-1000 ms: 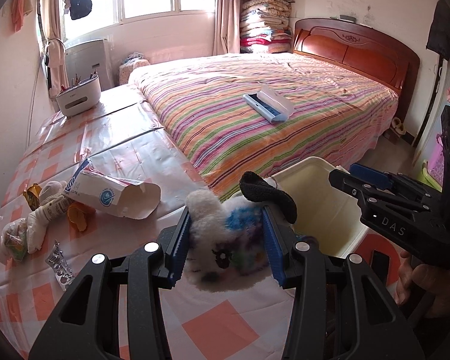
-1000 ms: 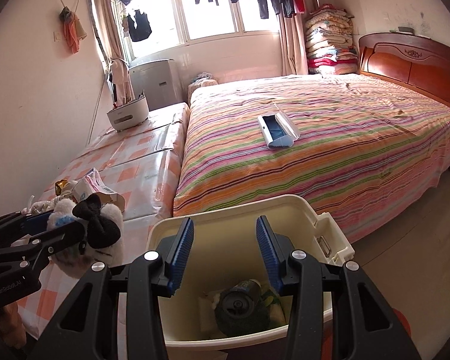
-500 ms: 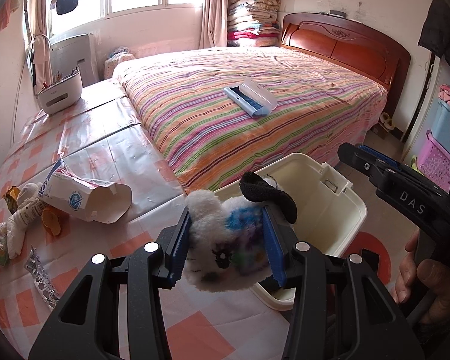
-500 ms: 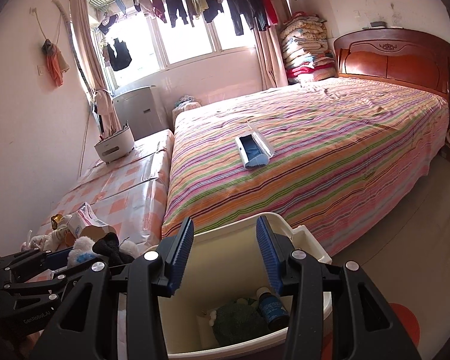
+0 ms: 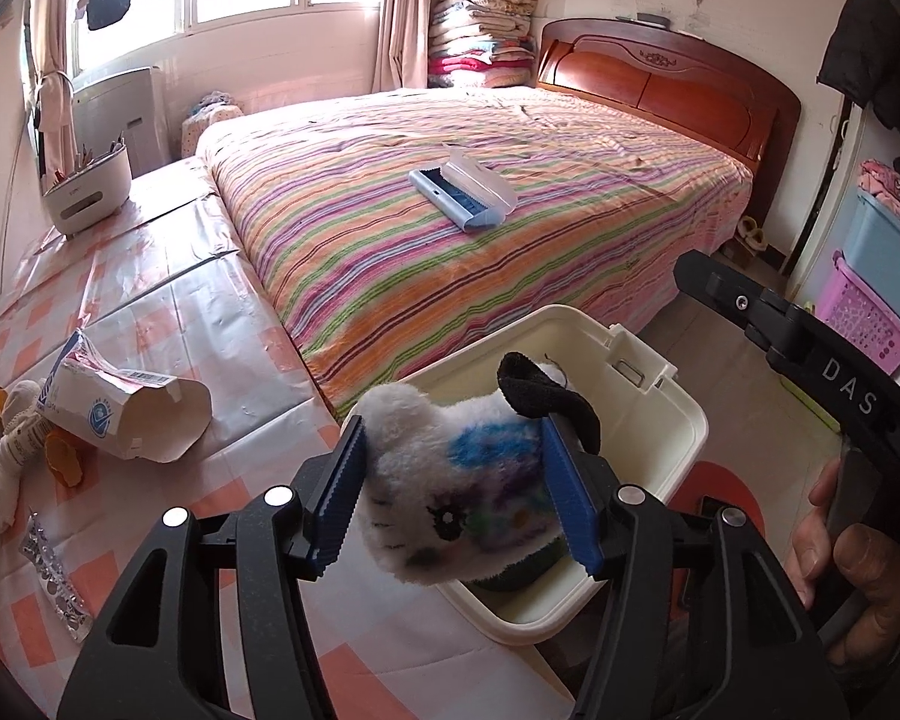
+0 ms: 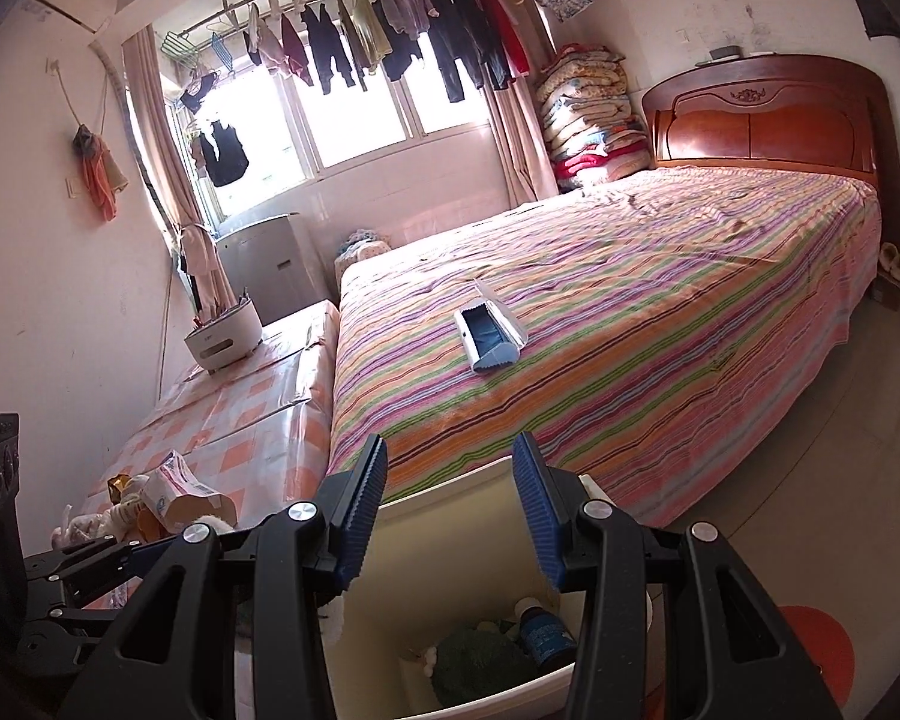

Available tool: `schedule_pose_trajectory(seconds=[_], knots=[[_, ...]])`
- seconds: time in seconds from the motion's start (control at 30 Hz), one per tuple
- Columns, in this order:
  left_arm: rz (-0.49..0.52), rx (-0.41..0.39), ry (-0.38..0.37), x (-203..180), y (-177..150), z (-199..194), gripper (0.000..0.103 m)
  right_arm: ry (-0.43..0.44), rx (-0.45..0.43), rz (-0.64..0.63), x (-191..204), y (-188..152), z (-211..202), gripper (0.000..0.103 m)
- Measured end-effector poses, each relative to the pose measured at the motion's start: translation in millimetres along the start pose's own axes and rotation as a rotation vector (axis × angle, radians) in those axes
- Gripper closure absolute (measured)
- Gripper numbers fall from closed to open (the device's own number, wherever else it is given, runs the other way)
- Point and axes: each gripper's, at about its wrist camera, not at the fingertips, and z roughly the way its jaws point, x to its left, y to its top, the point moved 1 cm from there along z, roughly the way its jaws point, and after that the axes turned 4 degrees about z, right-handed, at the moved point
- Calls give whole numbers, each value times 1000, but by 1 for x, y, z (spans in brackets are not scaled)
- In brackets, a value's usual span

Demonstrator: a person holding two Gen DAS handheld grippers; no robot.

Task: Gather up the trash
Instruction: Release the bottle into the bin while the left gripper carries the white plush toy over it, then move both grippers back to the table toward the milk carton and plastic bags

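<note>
From the left wrist camera, the left tongs [image 5: 450, 492] have a fluffy white toy [image 5: 450, 486] between their blue pads. The jaws are opening now; there is a small gap at the left pad, while the right pad looks to be right against the fluff — so the toy is about to slip free. The toy sits sideways across the tongs, its black ear [image 5: 540, 390] pointing up and away. Right under and behind it is the white bin [image 5: 648, 414], standing on the floor beside the table [image 5: 150, 360]. The toy hangs over the bin's near edge, so a drop should land inside, though it could catch the rim. More trash waits on the table to the left: a torn carton [image 5: 120, 408] and a foil wrapper [image 5: 54, 582].

From the right wrist camera, the right tongs [image 6: 450, 516] are partly open and hold nothing. They point over the bin [image 6: 450, 510], where a small bottle [image 6: 543, 624] and something dark green already lie. The left hand is the one doing the drop.
</note>
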Motion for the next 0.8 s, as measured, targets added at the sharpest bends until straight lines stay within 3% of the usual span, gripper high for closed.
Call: schedule_pose_trajectory(seconds=[0.1, 0.17, 0.8], knots=[[-5, -20, 3, -1, 1, -1, 24, 1, -5, 3, 0, 0, 0, 60], [-11, -42, 18, 0, 2, -5, 21, 1, -8, 2, 0, 0, -1, 60], [-133, -80, 162, 70, 2, -40, 17, 47, 24, -47, 26, -9, 9, 60]])
